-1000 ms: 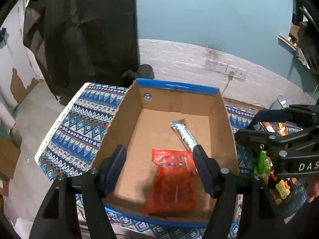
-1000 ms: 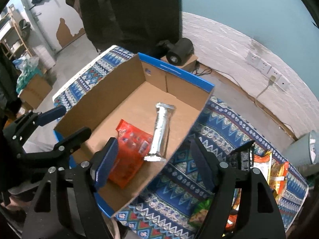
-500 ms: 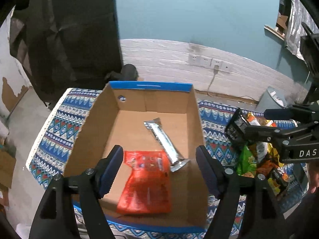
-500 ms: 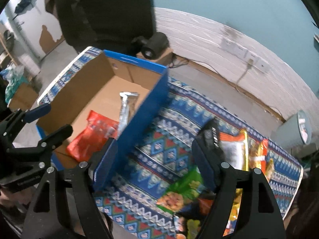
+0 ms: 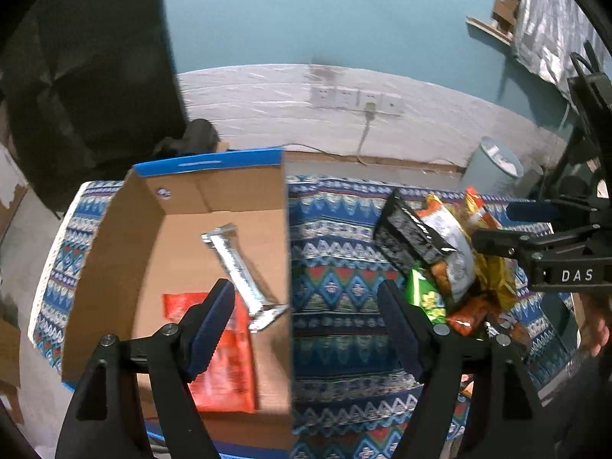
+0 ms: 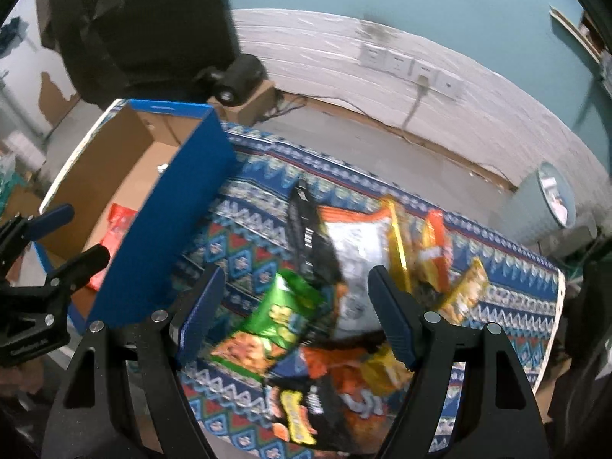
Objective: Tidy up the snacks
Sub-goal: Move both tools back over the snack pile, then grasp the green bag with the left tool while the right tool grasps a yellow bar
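An open cardboard box [image 5: 122, 241] with blue outer walls [image 6: 168, 222] stands on the left of the patterned cloth. In it lie a red snack bag [image 5: 225, 363] and a silver bar [image 5: 239, 271]. A pile of snack bags [image 6: 344, 287] lies to the right of the box; it also shows in the left wrist view [image 5: 443, 256]. A green bag [image 6: 283, 317] is at its front. My left gripper [image 5: 306, 329] is open and empty above the box's right wall. My right gripper [image 6: 294, 321] is open and empty above the pile.
The patterned blue cloth [image 5: 336, 290] covers the table. A grey bin [image 6: 550, 202] stands on the floor beyond the table's right end. A black chair [image 6: 134, 26] and a small dark device [image 6: 233, 80] are behind the box. Wall sockets [image 5: 355, 99] are at the back.
Both grippers have swung to the right, away from the box and toward the snack pile. The pile now sits between the right gripper's fingers. Both stay open and empty.
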Demonstrator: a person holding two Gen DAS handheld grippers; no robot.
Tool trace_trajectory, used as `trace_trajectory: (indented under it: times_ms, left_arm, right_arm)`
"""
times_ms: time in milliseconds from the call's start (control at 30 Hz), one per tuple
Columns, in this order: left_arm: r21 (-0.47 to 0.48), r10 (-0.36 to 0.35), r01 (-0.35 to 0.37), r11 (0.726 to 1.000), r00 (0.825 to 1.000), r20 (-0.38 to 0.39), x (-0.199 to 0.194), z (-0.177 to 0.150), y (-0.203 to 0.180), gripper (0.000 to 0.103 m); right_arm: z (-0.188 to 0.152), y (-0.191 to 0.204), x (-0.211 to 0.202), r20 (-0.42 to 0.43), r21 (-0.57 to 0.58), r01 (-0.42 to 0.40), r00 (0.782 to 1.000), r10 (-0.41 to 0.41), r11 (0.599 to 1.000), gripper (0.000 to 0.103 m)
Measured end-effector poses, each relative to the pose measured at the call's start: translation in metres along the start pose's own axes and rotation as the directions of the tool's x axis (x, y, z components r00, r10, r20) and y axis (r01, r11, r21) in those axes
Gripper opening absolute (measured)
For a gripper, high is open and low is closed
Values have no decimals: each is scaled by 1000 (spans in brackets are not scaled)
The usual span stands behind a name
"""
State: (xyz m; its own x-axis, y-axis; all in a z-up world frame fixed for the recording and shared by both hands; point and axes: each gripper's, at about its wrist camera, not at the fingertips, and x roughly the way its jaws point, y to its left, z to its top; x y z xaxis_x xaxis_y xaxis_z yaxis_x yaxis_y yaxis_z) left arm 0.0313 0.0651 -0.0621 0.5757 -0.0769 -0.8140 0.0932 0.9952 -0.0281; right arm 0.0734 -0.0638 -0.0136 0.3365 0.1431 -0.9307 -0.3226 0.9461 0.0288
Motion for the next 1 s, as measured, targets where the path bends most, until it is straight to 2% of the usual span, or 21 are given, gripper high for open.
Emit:
trace_trajectory:
  times_ms: [333,400,633,1000]
  left_arm:
    - [77,-31,35,996,998,-57,22,5,-45,78]
    - [85,-37,43,995,997,-74,28,6,-53,78]
    - [106,-56,70,992,990,-130,51,5,-75,78]
    - [70,-107,125,990,969,-223,90,-1,-96,78]
  right_arm:
    - [-19,-49,3,-28,84,40,999,-38,996,77]
    - [-24,-58,6,-38,99,51,998,-48,994,81]
    - [-39,-91,29,-101,165,95,992,-79,982,81]
    - [-60,-128,69,-191,304,109,980,-52,946,81]
